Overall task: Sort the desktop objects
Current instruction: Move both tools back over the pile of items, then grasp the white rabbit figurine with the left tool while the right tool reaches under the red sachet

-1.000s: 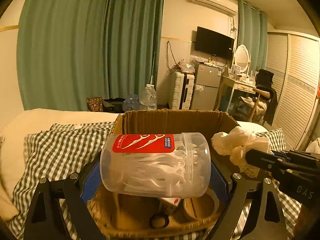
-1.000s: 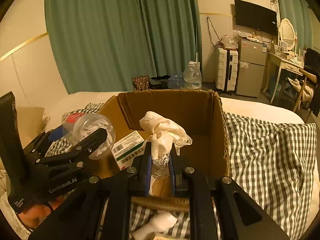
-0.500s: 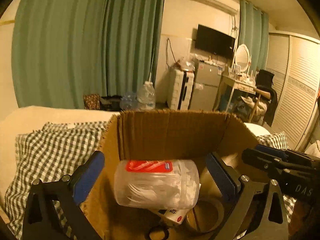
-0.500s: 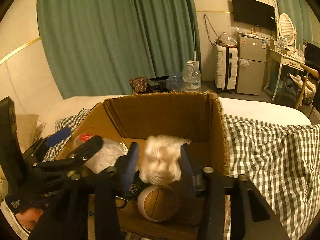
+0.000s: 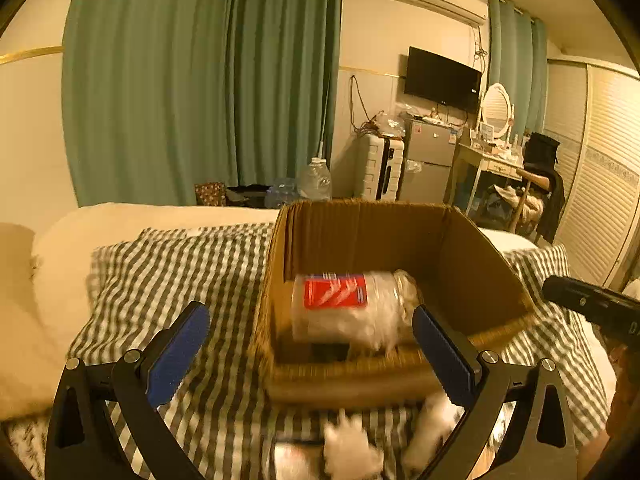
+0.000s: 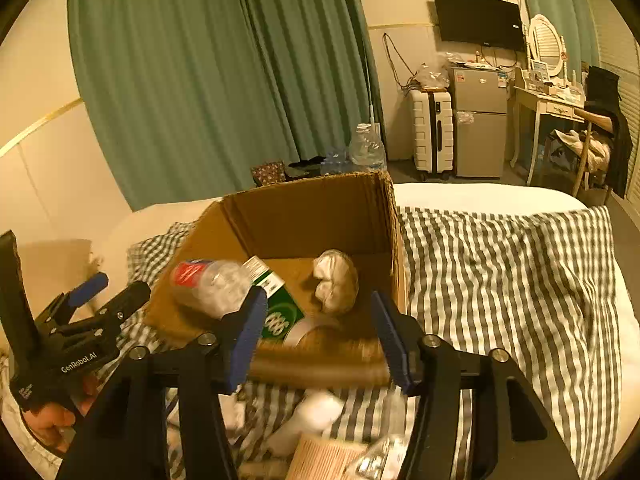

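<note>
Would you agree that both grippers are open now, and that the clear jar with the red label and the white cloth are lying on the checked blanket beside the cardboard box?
Not quite: the jar and cloth lie inside the cardboard box, not beside it, as the right wrist view shows. The left gripper and right gripper are indeed open.

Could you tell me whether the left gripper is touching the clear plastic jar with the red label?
Apart. The right wrist view shows the left gripper open, outside the cardboard box, well clear of the jar.
</note>
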